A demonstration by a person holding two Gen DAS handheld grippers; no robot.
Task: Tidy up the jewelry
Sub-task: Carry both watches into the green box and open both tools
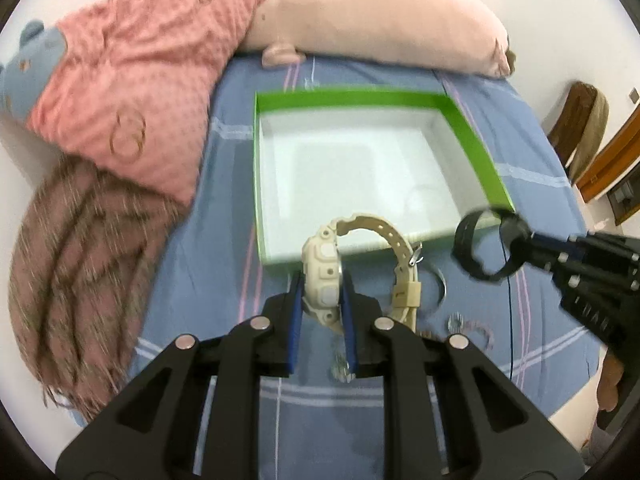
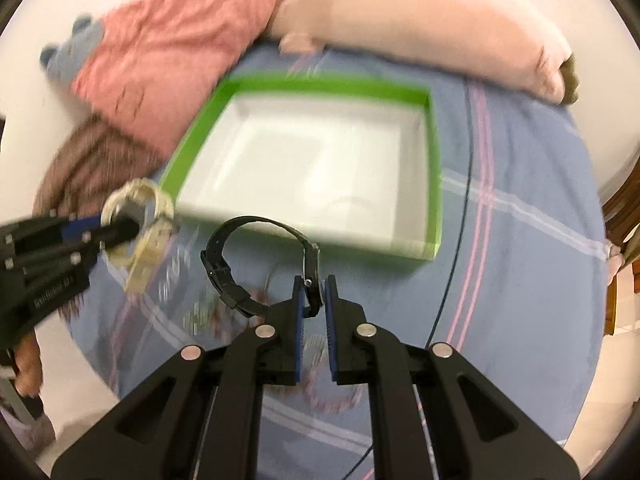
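My left gripper [image 1: 322, 280] is shut on the case of a cream watch [image 1: 326, 276] and holds it above the blue bedsheet, just in front of an empty green box with a white inside [image 1: 464, 120]. My right gripper [image 2: 313, 285] is shut on the case of a black watch [image 2: 256, 280], also held above the sheet before the box's rim [image 2: 436, 184]. In the left wrist view the right gripper [image 1: 516, 236] with the black watch [image 1: 472, 248] is at the right. In the right wrist view the left gripper [image 2: 120, 228] with the cream watch [image 2: 148, 236] is at the left.
A silver bangle [image 1: 438, 284] and small rings and jewelry [image 1: 468, 326] lie on the sheet under the grippers. A pink garment [image 1: 140, 72], a brown blanket [image 1: 76, 272] and a long pink pillow [image 1: 380, 16] border the box at left and back. Wooden furniture [image 1: 604, 152] stands right.
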